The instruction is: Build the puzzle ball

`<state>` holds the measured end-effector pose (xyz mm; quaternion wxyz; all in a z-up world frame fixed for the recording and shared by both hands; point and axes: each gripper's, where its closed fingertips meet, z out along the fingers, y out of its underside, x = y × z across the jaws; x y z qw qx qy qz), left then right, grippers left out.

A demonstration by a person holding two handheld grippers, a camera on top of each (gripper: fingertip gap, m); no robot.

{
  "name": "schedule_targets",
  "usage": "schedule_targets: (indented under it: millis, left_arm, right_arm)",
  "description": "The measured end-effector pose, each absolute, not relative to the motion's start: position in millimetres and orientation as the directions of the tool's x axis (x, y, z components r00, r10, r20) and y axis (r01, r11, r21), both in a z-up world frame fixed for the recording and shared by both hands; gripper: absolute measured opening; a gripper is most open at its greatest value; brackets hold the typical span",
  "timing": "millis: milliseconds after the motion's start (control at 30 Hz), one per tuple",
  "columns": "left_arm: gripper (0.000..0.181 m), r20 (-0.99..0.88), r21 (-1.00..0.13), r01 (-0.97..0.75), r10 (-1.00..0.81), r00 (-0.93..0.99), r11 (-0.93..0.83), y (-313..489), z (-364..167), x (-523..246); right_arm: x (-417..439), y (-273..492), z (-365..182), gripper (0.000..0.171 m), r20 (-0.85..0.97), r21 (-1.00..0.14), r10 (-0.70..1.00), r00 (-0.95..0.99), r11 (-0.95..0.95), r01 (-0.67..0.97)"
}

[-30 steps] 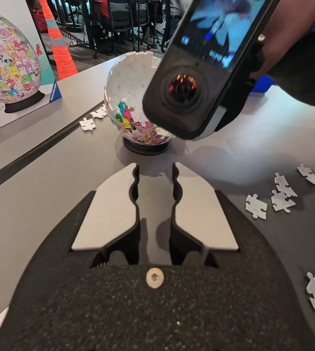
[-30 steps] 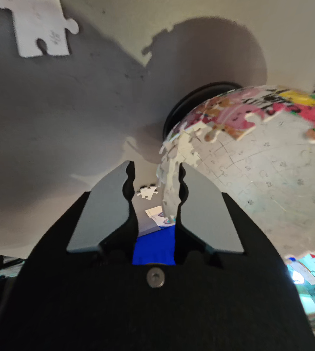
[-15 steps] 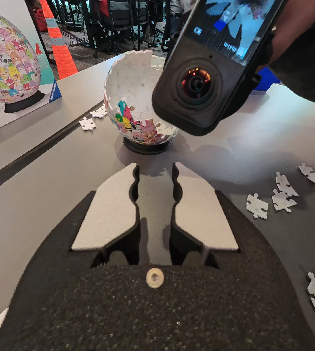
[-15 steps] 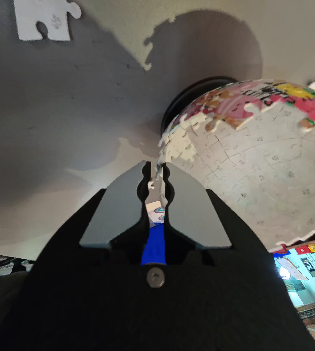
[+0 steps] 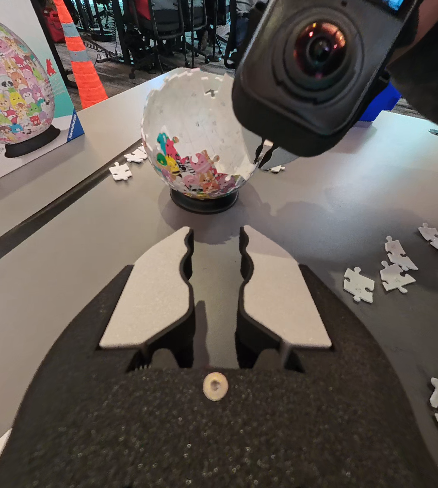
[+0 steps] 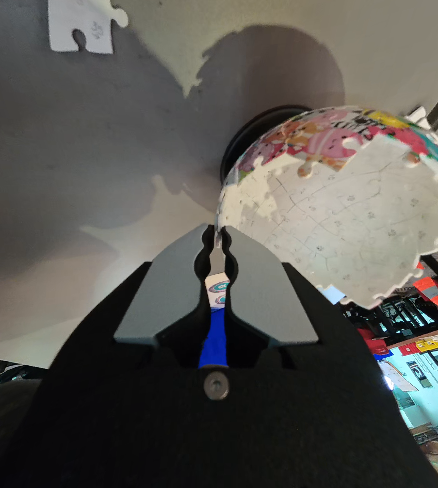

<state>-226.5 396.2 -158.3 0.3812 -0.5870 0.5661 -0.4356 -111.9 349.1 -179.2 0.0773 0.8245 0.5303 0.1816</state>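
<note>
Puzzle ball point(image 5: 194, 137), half built, sits on a round black stand point(image 5: 204, 203) on the grey table point(image 5: 331, 200). Its open side shows the white inner faces of the joined pieces, while a band of coloured cartoon animals wraps the lower part just above the stand.

The right gripper point(image 6: 219, 239) has its jaws pressed nearly together at the ball's jagged edge, pinching the rim of the shell on the side away from the coloured band. In the left wrist view this gripper point(image 5: 264, 155) reaches down to the right edge of the ball, with its black camera point(image 5: 315, 66) large above the ball.

The left gripper point(image 5: 216, 233) hovers low over the table in front of the stand, well apart from the ball, its jaws spread with only bare table between them.

Loose white pieces point(image 5: 386, 266) lie scattered on the table to the right of the ball, and a few more point(image 5: 128, 165) lie just left of the stand. One white piece point(image 6: 86, 29) lies face down beyond the stand in the right wrist view. The puzzle box point(image 5: 20, 87) stands upright to the left of the ball, with an orange cone point(image 5: 80, 52) behind it.
</note>
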Motion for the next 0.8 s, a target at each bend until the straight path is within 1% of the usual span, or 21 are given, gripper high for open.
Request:
schedule_targets:
  millis: [367, 533, 600, 667, 700, 733, 800]
  left_arm:
    - [0.033, 0.070, -0.938, -0.341, -0.997, -0.023, -0.058, 395, -160, -226]
    - [0.033, 0.069, -0.938, -0.343, -0.997, -0.025, -0.056, 394, -160, -226]
    - [0.033, 0.067, -0.937, -0.345, -0.997, -0.026, -0.054, 394, -160, -226]
    - [0.033, 0.065, -0.936, -0.348, -0.998, -0.027, -0.052, 394, -161, -226]
    - [0.033, 0.064, -0.936, -0.349, -0.998, -0.027, -0.051, 394, -161, -226]
    - [0.033, 0.064, -0.936, -0.350, -0.998, -0.028, -0.050, 394, -161, -225]
    - [0.033, 0.063, -0.935, -0.351, -0.998, -0.029, -0.049, 393, -161, -225]
  right_arm:
    - [-111, 347, -178, 0.006, 0.211, 0.299, 0.896, 0.390, -0.439, 0.847]
    - [-111, 348, -180, 0.011, 0.210, 0.293, 0.894, 0.396, -0.444, 0.847]
    - [-112, 350, -179, 0.021, 0.217, 0.278, 0.891, 0.400, -0.449, 0.849]
    - [-115, 351, -180, 0.039, 0.215, 0.258, 0.885, 0.412, -0.459, 0.850]
    - [-115, 351, -183, 0.049, 0.216, 0.262, 0.884, 0.413, -0.460, 0.848]
    - [-114, 350, -187, 0.055, 0.210, 0.276, 0.887, 0.412, -0.458, 0.845]
    - [-111, 346, -196, 0.057, 0.193, 0.305, 0.892, 0.410, -0.451, 0.839]
